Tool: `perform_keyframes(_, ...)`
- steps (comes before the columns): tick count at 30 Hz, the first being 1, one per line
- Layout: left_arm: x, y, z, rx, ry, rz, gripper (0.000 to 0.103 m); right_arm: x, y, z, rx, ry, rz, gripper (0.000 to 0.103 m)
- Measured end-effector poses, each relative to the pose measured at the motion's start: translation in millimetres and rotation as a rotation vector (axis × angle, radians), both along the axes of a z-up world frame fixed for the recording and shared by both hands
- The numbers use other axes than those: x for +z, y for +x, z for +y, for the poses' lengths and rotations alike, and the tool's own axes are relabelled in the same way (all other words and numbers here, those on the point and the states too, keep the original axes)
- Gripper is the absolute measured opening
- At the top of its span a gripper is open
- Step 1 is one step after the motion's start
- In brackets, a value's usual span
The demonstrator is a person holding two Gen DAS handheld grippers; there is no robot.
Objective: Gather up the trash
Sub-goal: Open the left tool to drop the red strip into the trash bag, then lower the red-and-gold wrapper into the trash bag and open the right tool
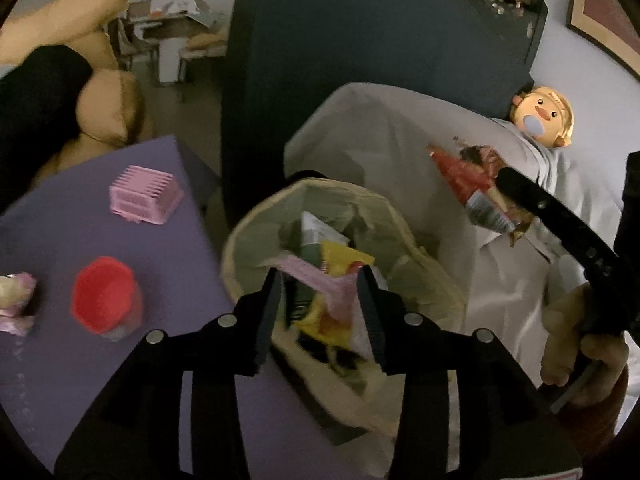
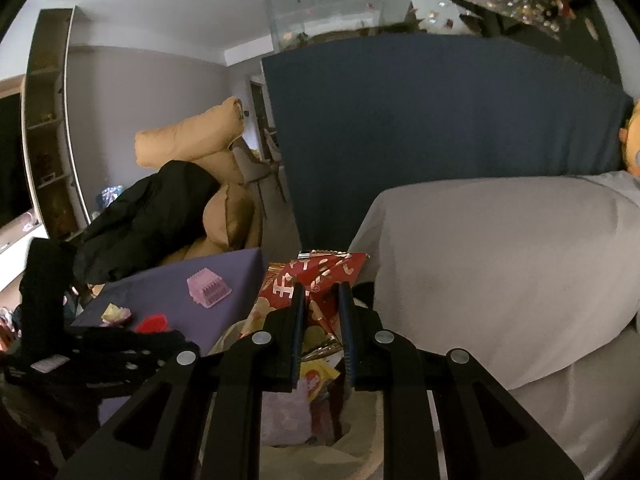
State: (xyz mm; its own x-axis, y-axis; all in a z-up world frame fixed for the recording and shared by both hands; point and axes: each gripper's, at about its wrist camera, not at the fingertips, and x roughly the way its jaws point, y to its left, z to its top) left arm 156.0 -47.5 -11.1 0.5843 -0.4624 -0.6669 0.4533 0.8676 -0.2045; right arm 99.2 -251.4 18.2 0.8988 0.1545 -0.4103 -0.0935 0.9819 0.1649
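A bin lined with a pale bag (image 1: 432, 280) stands between the purple table (image 1: 168, 240) and the bed. It holds several wrappers, a yellow one (image 1: 340, 264) on top. My left gripper (image 1: 320, 292) is open just above the bin's mouth, with a pink wrapper (image 1: 320, 280) between its jaws. My right gripper (image 2: 320, 292) is shut on a red snack bag (image 2: 316, 276) and holds it over the bin; it also shows in the left wrist view (image 1: 468, 180). A crumpled pink and yellow wrapper (image 1: 14, 300) lies on the table's left edge.
A pink comb-like box (image 1: 144, 196) and a red-capped jar (image 1: 106, 296) stand on the table. A white pillow (image 2: 500, 256), a doll (image 1: 544, 116) and a dark blue headboard (image 2: 420, 128) are to the right. Tan cushions (image 2: 200, 140) and black cloth (image 2: 148, 216) lie behind the table.
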Motion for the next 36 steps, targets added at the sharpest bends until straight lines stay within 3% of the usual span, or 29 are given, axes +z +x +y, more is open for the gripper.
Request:
perform_keyframes(9,15,-19,39,0.046,-0.002,-0.037,0.044,-15,16,20,0.049,0.014,0.065,0.017)
perform_keyframes(27,0,-22,155,0.257,-0.069,0.014,0.045,-77,53,37,0.072,0.019,0.247,0.017)
perform_keyframes(36,2,-24,157,0.254,-0.068,0.003,0.047,-138,73,50,0.046,-0.100,0.461,0.017)
